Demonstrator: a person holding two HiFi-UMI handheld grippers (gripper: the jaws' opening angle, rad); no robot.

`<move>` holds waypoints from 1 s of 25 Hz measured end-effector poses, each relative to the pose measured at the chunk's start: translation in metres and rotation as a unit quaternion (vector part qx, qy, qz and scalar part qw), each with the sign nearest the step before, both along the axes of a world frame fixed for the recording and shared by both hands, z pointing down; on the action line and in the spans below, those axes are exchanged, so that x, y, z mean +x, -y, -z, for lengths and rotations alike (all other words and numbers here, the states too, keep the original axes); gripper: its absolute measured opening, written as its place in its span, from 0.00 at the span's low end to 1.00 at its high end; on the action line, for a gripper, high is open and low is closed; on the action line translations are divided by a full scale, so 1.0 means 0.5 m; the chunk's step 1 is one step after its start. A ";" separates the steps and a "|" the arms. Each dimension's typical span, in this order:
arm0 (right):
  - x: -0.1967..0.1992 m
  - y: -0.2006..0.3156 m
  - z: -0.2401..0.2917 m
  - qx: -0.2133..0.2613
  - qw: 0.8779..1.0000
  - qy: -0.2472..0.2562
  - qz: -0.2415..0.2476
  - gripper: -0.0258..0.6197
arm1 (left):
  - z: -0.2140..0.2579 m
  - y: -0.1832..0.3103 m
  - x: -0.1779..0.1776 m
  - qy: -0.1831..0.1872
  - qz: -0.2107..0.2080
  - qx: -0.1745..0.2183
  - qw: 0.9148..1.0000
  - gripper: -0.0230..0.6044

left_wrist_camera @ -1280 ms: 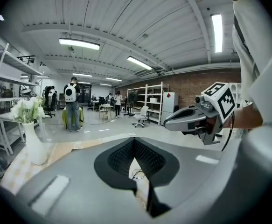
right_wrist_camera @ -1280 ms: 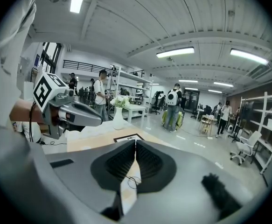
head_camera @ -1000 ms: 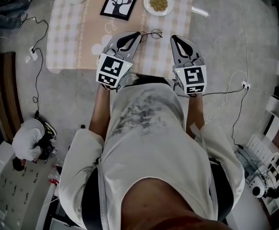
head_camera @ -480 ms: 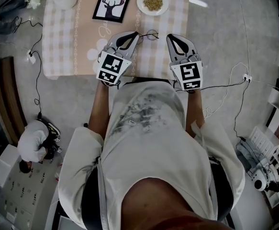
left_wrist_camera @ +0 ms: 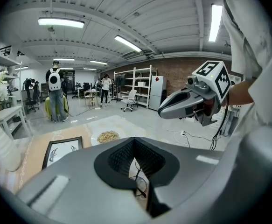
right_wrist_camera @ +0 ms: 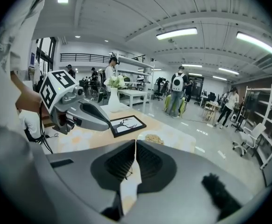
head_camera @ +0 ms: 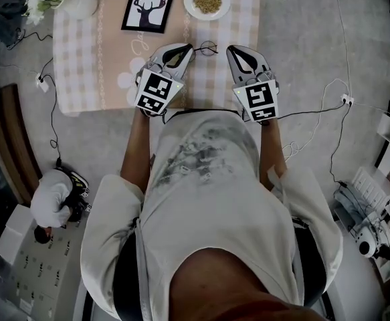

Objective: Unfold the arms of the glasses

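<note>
The thin wire-framed glasses (head_camera: 208, 47) lie on the checked tablecloth (head_camera: 114, 79), between the tips of both grippers. My left gripper (head_camera: 186, 47) is shut and empty, its tip just left of the glasses. My right gripper (head_camera: 231, 49) is also shut and empty, a little to their right. In the left gripper view the glasses (left_wrist_camera: 139, 186) show through the gap below the closed tips of the left gripper (left_wrist_camera: 135, 139), and the right gripper (left_wrist_camera: 191, 101) hangs alongside. In the right gripper view a bit of the glasses' frame (right_wrist_camera: 128, 172) shows under the right gripper (right_wrist_camera: 136, 142).
On the far part of the table stand a framed deer picture (head_camera: 149, 5), a plate of grains (head_camera: 207, 0) and a white vase with flowers (head_camera: 81, 4). Cables trail over the floor. A person crouches at the lower left (head_camera: 53, 202). Shelves stand at the right.
Both grippers have come down toward the table and closer to the glasses. Their jaws have stayed shut. The glasses have not moved on the cloth.
</note>
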State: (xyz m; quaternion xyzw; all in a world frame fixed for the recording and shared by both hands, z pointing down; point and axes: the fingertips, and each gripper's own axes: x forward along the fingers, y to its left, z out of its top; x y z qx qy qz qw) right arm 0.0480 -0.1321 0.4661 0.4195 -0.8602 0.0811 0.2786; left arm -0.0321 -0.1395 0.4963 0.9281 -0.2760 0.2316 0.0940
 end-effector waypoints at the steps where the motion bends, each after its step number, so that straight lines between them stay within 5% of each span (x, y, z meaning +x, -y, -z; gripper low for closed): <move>1: -0.001 0.000 -0.005 -0.003 1.000 -0.001 0.001 0.07 | -0.006 0.001 0.001 0.004 -0.003 -0.001 1.000 0.05; 25: -0.005 0.019 -0.109 -0.056 0.997 -0.039 0.025 0.07 | -0.123 0.006 0.017 0.064 -0.061 -0.046 0.995 0.05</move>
